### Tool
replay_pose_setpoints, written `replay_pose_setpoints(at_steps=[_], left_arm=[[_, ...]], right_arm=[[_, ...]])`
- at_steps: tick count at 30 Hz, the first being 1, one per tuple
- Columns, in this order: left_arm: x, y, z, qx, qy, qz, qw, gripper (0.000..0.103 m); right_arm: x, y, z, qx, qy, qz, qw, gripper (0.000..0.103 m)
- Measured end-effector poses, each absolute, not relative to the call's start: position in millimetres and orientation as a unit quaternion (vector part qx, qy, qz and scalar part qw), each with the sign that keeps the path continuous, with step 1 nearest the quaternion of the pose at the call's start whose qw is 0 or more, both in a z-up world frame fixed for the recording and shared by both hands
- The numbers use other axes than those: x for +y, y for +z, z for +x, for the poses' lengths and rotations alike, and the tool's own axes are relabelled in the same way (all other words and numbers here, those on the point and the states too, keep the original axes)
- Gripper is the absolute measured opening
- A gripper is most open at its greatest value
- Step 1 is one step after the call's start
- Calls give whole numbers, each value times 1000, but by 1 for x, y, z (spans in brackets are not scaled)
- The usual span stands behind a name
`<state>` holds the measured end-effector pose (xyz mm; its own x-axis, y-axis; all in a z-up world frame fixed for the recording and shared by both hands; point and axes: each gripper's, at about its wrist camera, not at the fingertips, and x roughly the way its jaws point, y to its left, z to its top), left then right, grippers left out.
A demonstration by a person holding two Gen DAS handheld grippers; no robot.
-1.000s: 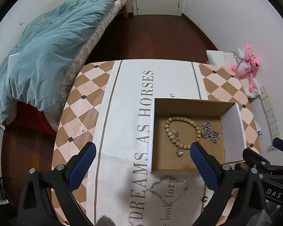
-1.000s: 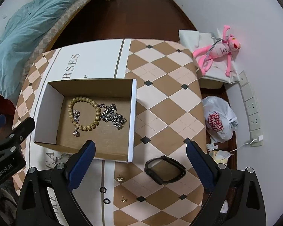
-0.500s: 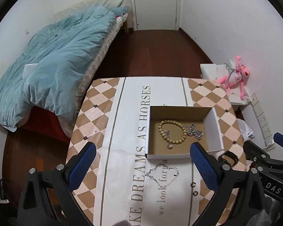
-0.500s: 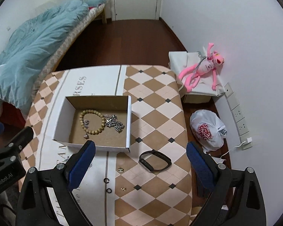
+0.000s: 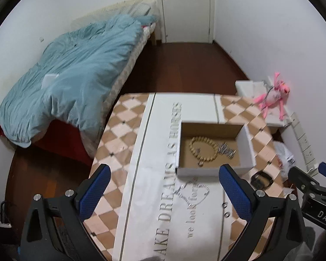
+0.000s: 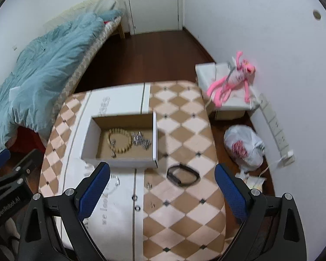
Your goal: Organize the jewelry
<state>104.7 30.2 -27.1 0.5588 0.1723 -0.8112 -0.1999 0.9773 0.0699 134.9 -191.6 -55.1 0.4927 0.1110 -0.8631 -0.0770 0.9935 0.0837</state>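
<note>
Surroundings: bed with blue duvet (image 5: 71,82) left of the table; pink plush toy (image 6: 232,82) on a white box by the right wall; white plastic bag (image 6: 243,148) on the floor below it. Checkered tablecloth (image 6: 180,130) carries an open cardboard box (image 6: 119,161), which holds a wooden bead bracelet (image 6: 119,139) and a silver chain bracelet (image 6: 141,141), the two just beside each other. Outside the box, near its front wall: silver necklace (image 5: 193,193) on the white lettered strip, black band (image 6: 182,175) on the checks, several small rings and studs (image 6: 138,207) near the strip's edge; detail too blurred to sort. Left gripper (image 5: 163,193): jaws spread wide, empty, raised above the table with the necklace between its fingers in view. Right gripper (image 6: 160,191): jaws spread wide, empty, the black band between its fingers in view, no contact.
</note>
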Motion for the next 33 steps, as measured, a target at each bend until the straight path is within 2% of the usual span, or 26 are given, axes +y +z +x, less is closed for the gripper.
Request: replay_pose_setpoints(at_steps=[5, 7, 8, 10, 12, 13, 16, 18, 22, 25, 29, 33], left_arm=[[35, -84, 92, 502, 128, -2, 856, 102], [36, -108, 86, 524, 131, 1, 841, 102], [36, -118, 84, 534, 133, 3, 835, 102], [35, -135, 81, 549, 135, 7, 825, 102], [34, -149, 78, 559, 139, 14, 817, 102], [34, -154, 78, 563, 139, 15, 814, 102], [35, -166, 77, 572, 138, 10, 809, 102], [34, -171, 78, 575, 139, 10, 806, 102], [33, -178, 80, 582, 137, 11, 801, 102], [32, -180, 82, 584, 135, 15, 800, 102], [30, -182, 85, 586, 132, 16, 800, 102], [21, -182, 87, 583, 125, 20, 802, 102]], right_arm=[[-193, -121, 122, 550, 77, 43, 831, 97], [-192, -151, 118, 567, 80, 47, 818, 84], [-192, -166, 117, 575, 81, 51, 813, 74], [-189, -189, 115, 587, 83, 55, 804, 66], [-187, -203, 115, 590, 86, 53, 801, 53], [-185, -210, 114, 590, 88, 49, 801, 51], [-178, -219, 114, 586, 91, 42, 804, 49], [-174, -223, 114, 582, 93, 32, 807, 41], [-168, -229, 117, 582, 96, 25, 807, 39], [-163, -229, 117, 575, 95, 12, 813, 32], [-160, -229, 119, 571, 98, 3, 815, 9], [-167, -226, 116, 563, 98, 13, 820, 9]])
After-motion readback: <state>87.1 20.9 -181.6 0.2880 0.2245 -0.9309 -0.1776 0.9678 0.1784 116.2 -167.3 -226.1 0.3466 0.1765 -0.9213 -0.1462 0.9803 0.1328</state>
